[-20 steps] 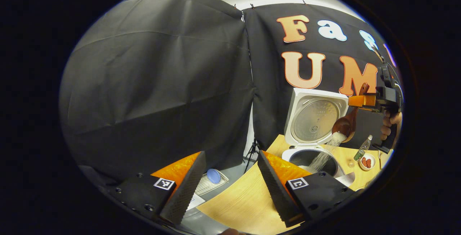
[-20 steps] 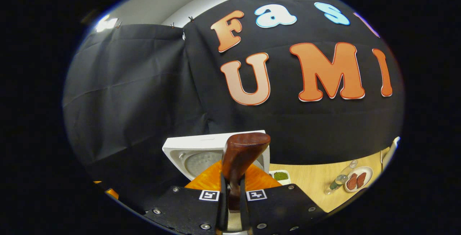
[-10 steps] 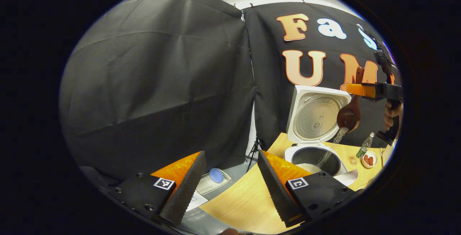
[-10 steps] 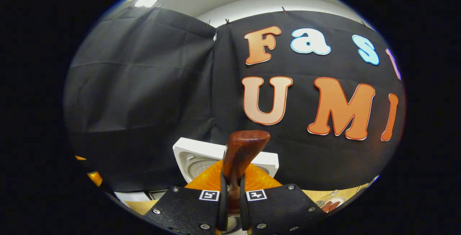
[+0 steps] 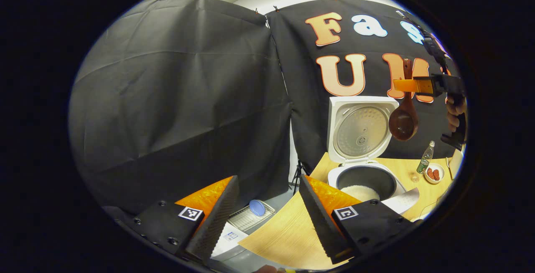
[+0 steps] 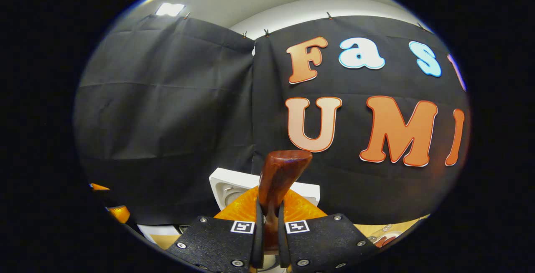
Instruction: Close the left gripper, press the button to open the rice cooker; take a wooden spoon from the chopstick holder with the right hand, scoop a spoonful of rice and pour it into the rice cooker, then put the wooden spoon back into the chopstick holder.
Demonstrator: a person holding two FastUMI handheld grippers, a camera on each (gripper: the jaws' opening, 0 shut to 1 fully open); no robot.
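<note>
In the left gripper view the white rice cooker [image 5: 360, 147] stands on the wooden table with its lid up, and white rice [image 5: 360, 192] lies in its dark pot. The wooden spoon [image 5: 403, 118] hangs bowl-down above the cooker's right side, held by my right gripper [image 5: 411, 85] in a hand. In the right gripper view my right gripper [image 6: 268, 239] is shut on the spoon's handle [image 6: 279, 181], and the cooker lid's top edge [image 6: 234, 181] shows behind it. My left gripper [image 5: 267, 210] is open over the table's near left corner, holding nothing.
A small bottle [image 5: 425, 163] and a dish with red pieces [image 5: 434, 173] stand right of the cooker. A white sheet [image 5: 403, 200] lies by the cooker's base. Off the table's left edge [image 5: 284, 218], lower down, sits a wire tray with a blue lid [image 5: 256, 208].
The rice has finished streaming from the spoon into the pot. My right gripper has lifted the spoon higher and turned it upright, and its view has tipped up toward the wall.
</note>
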